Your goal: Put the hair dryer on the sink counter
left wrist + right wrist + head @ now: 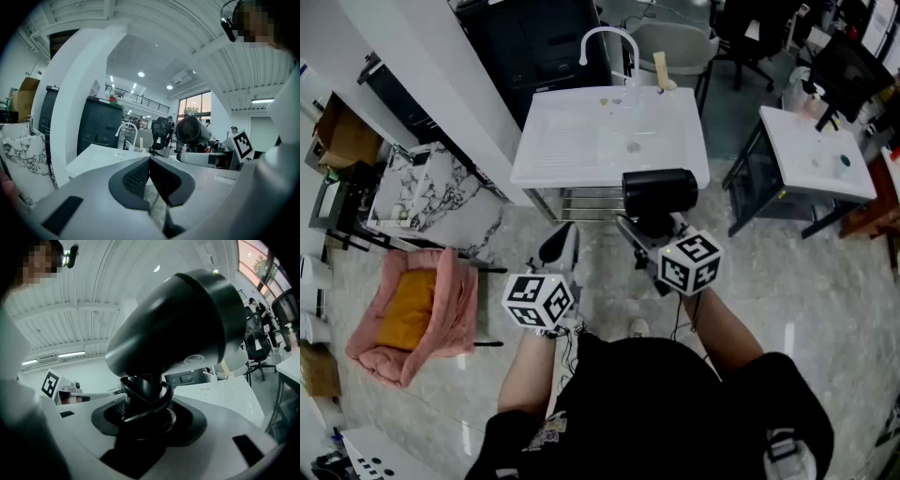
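The right gripper [140, 414] jaws clamp the black hair dryer [659, 192] by its handle, held just before the white sink worktop [572, 141]. The left gripper [150, 180] jaws are pressed together, empty. The grip seems to bear on the wound cord [145, 397], so the heavy head could swivel and slip free.

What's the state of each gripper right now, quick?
Left gripper: shut, nothing between the jaws.
Right gripper: shut on the dryer, gripping its handle.
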Motion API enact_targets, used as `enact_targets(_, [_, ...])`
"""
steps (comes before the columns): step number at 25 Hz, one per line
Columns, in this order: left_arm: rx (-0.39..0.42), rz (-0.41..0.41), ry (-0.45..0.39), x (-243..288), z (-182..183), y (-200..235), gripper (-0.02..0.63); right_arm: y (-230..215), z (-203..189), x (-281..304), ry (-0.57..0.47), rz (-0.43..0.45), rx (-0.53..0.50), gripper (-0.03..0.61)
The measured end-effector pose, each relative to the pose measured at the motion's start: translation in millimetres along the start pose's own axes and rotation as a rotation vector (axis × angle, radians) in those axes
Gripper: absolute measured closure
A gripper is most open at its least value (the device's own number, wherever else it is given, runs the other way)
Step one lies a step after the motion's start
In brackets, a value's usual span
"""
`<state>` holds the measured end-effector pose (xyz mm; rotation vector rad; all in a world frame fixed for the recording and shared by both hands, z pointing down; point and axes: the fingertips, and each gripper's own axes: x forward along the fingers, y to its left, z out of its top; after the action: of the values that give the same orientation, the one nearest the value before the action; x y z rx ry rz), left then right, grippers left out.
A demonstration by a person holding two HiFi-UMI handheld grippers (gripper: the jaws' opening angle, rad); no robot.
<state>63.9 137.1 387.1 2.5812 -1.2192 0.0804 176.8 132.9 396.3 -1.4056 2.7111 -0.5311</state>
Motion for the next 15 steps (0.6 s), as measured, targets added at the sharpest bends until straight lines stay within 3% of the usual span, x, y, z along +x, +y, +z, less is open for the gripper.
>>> enact_targets(15, [-0.008, 0.002, -0.007, 3.7, 1.3, 0.7, 0.611, -6.6, 1.9, -1.3, -0.01, 0.002, 0.017, 0.359])
